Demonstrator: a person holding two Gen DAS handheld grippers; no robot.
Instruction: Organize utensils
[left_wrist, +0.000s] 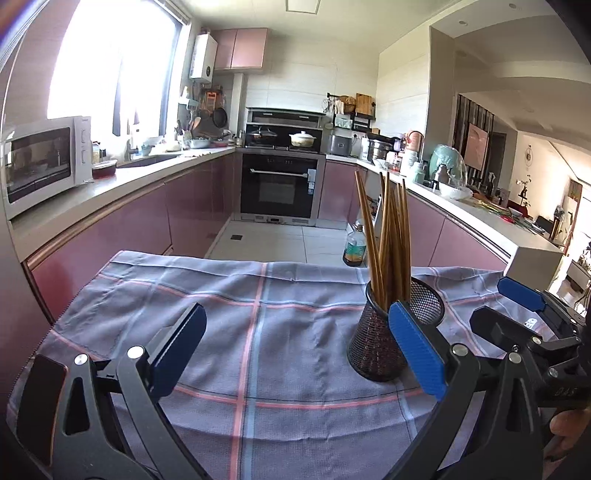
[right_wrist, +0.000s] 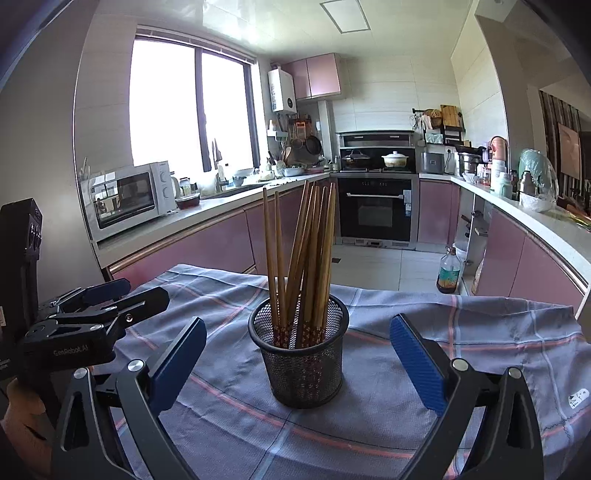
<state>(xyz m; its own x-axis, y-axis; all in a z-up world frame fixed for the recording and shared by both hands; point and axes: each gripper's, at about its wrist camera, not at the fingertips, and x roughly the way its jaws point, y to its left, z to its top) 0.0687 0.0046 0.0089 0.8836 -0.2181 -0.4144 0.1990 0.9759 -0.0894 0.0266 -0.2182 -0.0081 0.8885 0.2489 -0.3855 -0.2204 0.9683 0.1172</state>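
Right gripper (right_wrist: 297, 354) wide open, empty, straddling without touching upright mesh holder (right_wrist: 301, 360) on checked cloth (right_wrist: 461, 332); chopsticks (right_wrist: 303, 254) inside, long axes near-vertical, tips fanned toward 12 o'clock; left gripper (left_wrist: 295, 347) likewise spread, empty, holder at 3 o'clock.

- The chopsticks (right_wrist: 299, 266) stand in the mesh holder (right_wrist: 301, 354), on the cloth (right_wrist: 480, 332).
- The holder sits ahead, between the right gripper's (right_wrist: 297, 356) fingers.
- It stands just beyond the left gripper's (left_wrist: 295, 350) right finger.
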